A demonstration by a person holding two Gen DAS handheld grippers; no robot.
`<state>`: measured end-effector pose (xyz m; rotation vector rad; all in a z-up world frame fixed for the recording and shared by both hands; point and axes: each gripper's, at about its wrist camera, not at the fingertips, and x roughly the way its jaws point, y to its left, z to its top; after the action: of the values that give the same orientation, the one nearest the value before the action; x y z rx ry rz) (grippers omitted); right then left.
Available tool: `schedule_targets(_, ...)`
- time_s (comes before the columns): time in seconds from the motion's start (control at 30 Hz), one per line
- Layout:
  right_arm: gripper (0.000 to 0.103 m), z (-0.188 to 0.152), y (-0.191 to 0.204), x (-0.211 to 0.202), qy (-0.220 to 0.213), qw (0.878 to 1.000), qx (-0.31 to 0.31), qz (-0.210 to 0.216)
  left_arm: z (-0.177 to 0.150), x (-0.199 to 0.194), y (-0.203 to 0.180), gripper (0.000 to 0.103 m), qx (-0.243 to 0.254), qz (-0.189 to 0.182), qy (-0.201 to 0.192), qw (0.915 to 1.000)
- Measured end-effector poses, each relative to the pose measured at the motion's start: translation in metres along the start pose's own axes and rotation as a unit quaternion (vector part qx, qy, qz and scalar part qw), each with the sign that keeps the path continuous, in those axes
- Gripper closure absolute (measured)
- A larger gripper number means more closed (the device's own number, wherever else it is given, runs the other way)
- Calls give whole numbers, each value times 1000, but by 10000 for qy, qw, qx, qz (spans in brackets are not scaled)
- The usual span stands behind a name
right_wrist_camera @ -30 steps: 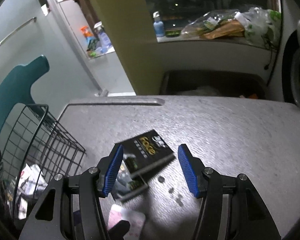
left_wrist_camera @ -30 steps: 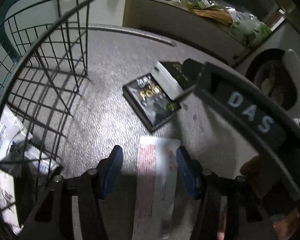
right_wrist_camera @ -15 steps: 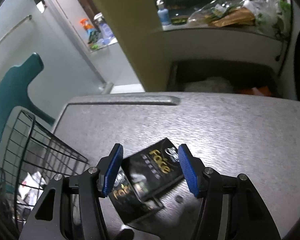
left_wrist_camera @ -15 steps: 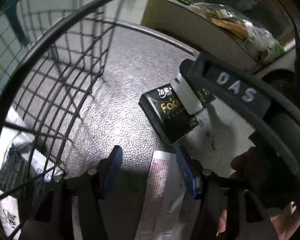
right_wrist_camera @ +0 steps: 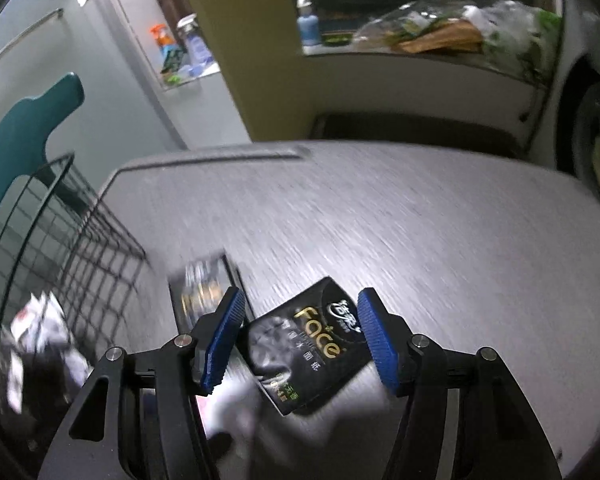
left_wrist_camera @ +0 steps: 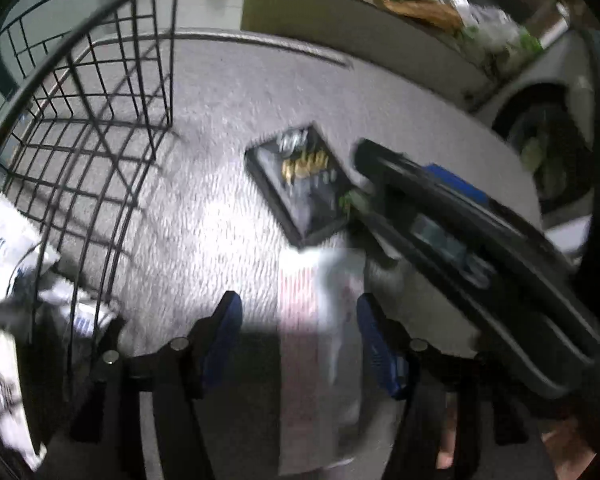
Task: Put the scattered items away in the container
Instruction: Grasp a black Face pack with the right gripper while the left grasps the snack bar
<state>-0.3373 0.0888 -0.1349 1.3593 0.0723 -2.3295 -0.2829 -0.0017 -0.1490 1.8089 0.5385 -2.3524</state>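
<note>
My left gripper [left_wrist_camera: 298,332] is open over a white and pink packet [left_wrist_camera: 320,360] that lies between its blue pads on the grey table. A black tissue pack [left_wrist_camera: 300,176] lies flat just beyond it. My right gripper [right_wrist_camera: 300,336] is open, its pads either side of a black "Face" tissue pack [right_wrist_camera: 308,344]. A second black pack [right_wrist_camera: 204,284] lies to its left, blurred. The black wire basket [left_wrist_camera: 80,120] stands at the left and holds white packets [left_wrist_camera: 8,264]. It also shows in the right wrist view [right_wrist_camera: 60,248].
The right gripper's black body [left_wrist_camera: 480,256] crosses the left wrist view at the right. A teal chair back [right_wrist_camera: 24,128] stands behind the basket. A ledge with bags and a bottle [right_wrist_camera: 420,36] runs beyond the table's far edge [right_wrist_camera: 240,156].
My right gripper has come down and forward over the "Face" pack, which now sits between its pads. My left gripper has shifted a little over the white packet. Both views are blurred by motion.
</note>
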Motion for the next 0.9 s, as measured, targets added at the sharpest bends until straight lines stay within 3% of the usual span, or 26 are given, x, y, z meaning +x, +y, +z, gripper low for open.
schedule_targets(0.23,44,-56,-28,-33,22,9999,142,-37,-28,-5,-9,35,468,162,28,9988)
schedule_targets(0.4,44,-68,-28,-43,-6,9996,269,-117,-41,-8,-6,35,379,60,83,9992)
schedule_targets(0.63,48,-67,-2,-30,108,9986,80,-509,-45,-13,-3,35,397,272,50,9988)
schedule_targets(0.7,56,-70,-5,-32,121,9983,104,-567,-48,-14,-1,35,381,234,71,9990)
schedule_targets(0.9,56,-93,-32,-55,128,9955,283,-890,-41,-12,-11,29,452,440,-66,9980)
